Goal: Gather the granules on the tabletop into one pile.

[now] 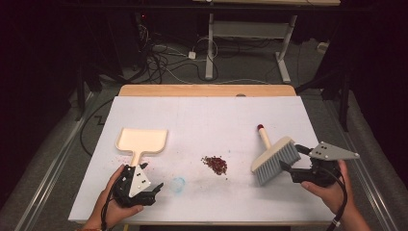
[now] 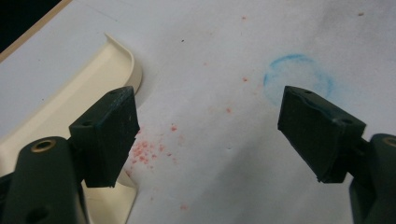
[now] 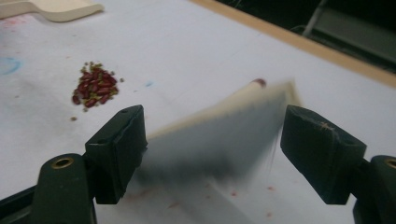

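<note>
1. The cream dustpan (image 1: 143, 140) lies at the left of the white table (image 1: 207, 115), pan away from the person and handle toward them. It is best left flat, so that its lip stays against the surface when the sweepings arrive.

2. The left gripper (image 1: 155, 188) rests on the table just below the dustpan's handle, held in the left hand (image 1: 108, 204). Its jaws stand wide apart with nothing between them; in the left gripper view the dustpan's edge (image 2: 70, 100) lies beside one jaw, untouched. The handle should be taken squarely before any sweeping is begun.

3. The small heap of red beans (image 1: 214, 164) sits near the middle of the table, well apart from both dustpan and brush. A faint blue ring (image 1: 177, 184) is marked to its left. The heap should be approached from its right side, so that it is driven toward the pan.

4. The brush (image 1: 274, 159) lies at the right, bristles toward the person and its red-tipped handle pointing away.

5. The right gripper (image 1: 287, 159) is at the brush's bristle end, jaws spread wide. In the right gripper view the blurred brush (image 3: 219, 135) sits between the jaws, yet no pad is seen pressing on it, so it is judged not gripped. A firm hold on the solid back of the brush, not the soft bristles, is advised.
</note>
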`<action>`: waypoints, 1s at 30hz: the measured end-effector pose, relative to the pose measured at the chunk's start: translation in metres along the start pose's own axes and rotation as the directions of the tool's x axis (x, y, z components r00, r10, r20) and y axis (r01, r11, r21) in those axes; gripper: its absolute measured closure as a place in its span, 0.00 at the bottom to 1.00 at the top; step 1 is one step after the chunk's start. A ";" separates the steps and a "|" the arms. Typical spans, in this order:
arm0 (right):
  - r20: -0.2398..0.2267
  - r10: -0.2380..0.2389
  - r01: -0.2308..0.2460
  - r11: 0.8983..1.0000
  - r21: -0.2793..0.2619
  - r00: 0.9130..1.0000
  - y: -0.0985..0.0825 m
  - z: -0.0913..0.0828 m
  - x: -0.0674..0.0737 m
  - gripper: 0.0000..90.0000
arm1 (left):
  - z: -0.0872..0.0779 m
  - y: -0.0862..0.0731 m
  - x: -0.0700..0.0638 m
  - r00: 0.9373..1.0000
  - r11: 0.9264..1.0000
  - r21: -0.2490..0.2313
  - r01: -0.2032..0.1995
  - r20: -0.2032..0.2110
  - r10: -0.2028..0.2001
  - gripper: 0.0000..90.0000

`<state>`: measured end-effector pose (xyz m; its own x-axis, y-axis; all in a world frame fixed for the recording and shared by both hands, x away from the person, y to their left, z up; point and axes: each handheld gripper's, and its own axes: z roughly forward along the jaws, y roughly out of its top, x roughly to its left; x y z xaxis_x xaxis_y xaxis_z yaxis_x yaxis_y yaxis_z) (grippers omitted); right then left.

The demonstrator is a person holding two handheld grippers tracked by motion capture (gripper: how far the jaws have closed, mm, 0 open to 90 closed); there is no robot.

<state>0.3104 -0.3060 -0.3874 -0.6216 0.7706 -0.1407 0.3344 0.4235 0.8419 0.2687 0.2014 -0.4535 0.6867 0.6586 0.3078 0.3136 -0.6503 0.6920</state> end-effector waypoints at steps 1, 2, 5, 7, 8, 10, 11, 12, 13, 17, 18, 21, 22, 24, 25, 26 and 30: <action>0.016 -0.011 0.011 1.000 -0.009 1.000 0.001 -0.002 0.001 0.27 | 0.000 0.000 0.000 1.000 1.000 -0.001 -0.001 0.001 0.001 0.22; 0.020 -0.015 0.016 1.000 -0.019 1.000 0.002 -0.003 0.001 0.27 | 0.000 0.000 0.000 1.000 1.000 -0.002 -0.002 0.002 0.002 0.22; 0.017 -0.049 0.049 0.999 -0.016 0.999 0.003 -0.005 0.007 0.27 | 0.000 0.000 0.000 1.000 1.000 -0.002 0.001 0.002 -0.001 0.22; 0.018 -0.072 0.073 0.997 -0.013 0.997 0.003 -0.004 0.011 0.27 | 0.000 0.000 0.000 1.000 1.000 -0.003 0.001 0.001 -0.001 0.22; 0.019 -0.077 0.077 0.997 -0.014 0.997 0.003 -0.004 0.013 0.27 | -0.001 0.000 0.000 1.000 1.000 -0.003 0.000 0.000 -0.001 0.22; 0.024 -0.085 0.085 0.996 -0.024 0.996 0.004 -0.003 0.015 0.27 | -0.001 0.001 -0.001 1.000 1.000 -0.008 0.004 0.000 -0.004 0.22; 0.031 -0.092 0.093 0.995 -0.030 0.995 0.004 -0.002 0.016 0.27 | -0.001 0.001 -0.001 1.000 1.000 -0.012 0.004 -0.002 -0.004 0.22; 0.043 -0.099 0.101 0.994 -0.041 0.994 0.004 -0.001 0.018 0.27 | -0.001 0.001 -0.001 1.000 1.000 -0.015 0.006 -0.002 -0.006 0.22; 0.050 -0.098 0.101 0.993 -0.057 0.994 0.004 -0.001 0.020 0.27 | -0.002 0.001 -0.001 1.000 1.000 -0.018 0.006 -0.002 -0.006 0.21; 0.078 -0.105 0.113 0.988 -0.101 0.991 0.004 0.002 0.025 0.26 | -0.003 0.003 -0.001 1.000 0.999 -0.033 0.012 -0.012 -0.012 0.21; 0.096 -0.110 0.120 0.988 -0.101 0.989 0.003 0.004 0.028 0.26 | -0.003 0.004 -0.001 1.000 0.999 -0.036 0.015 -0.011 -0.015 0.21; 0.155 -0.127 0.134 0.990 -0.037 0.980 0.005 0.019 0.029 0.27 | -0.001 0.005 -0.001 1.000 0.999 -0.032 0.015 -0.012 -0.016 0.21; 0.170 -0.133 0.138 0.990 -0.018 0.976 0.006 0.028 0.027 0.29 | 0.001 0.005 -0.001 1.000 1.000 -0.027 0.015 -0.013 -0.016 0.21; 0.195 -0.138 0.136 0.990 0.023 0.971 0.007 0.048 0.017 0.33 | 0.002 0.006 -0.002 1.000 1.000 -0.020 0.011 -0.010 -0.011 0.21; 0.184 -0.118 0.109 0.992 0.056 0.976 0.007 0.060 0.010 0.34 | 0.003 0.006 -0.003 1.000 1.000 -0.020 0.007 -0.009 -0.007 0.21; 0.169 -0.108 0.094 0.992 0.088 0.980 0.007 0.073 0.003 0.35 | 0.003 0.007 -0.004 1.000 1.000 -0.019 0.003 -0.006 -0.003 0.21; 0.222 -0.114 0.063 0.972 0.225 0.968 -0.002 0.117 -0.016 0.39 | 0.004 0.007 -0.005 1.000 1.000 -0.021 -0.003 0.002 0.003 0.21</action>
<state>0.4028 -0.2631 -0.4476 -0.4828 0.8039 -0.3474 0.4454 0.5670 0.6930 0.2700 0.1919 -0.4522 0.6891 0.6559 0.3081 0.2978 -0.6439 0.7047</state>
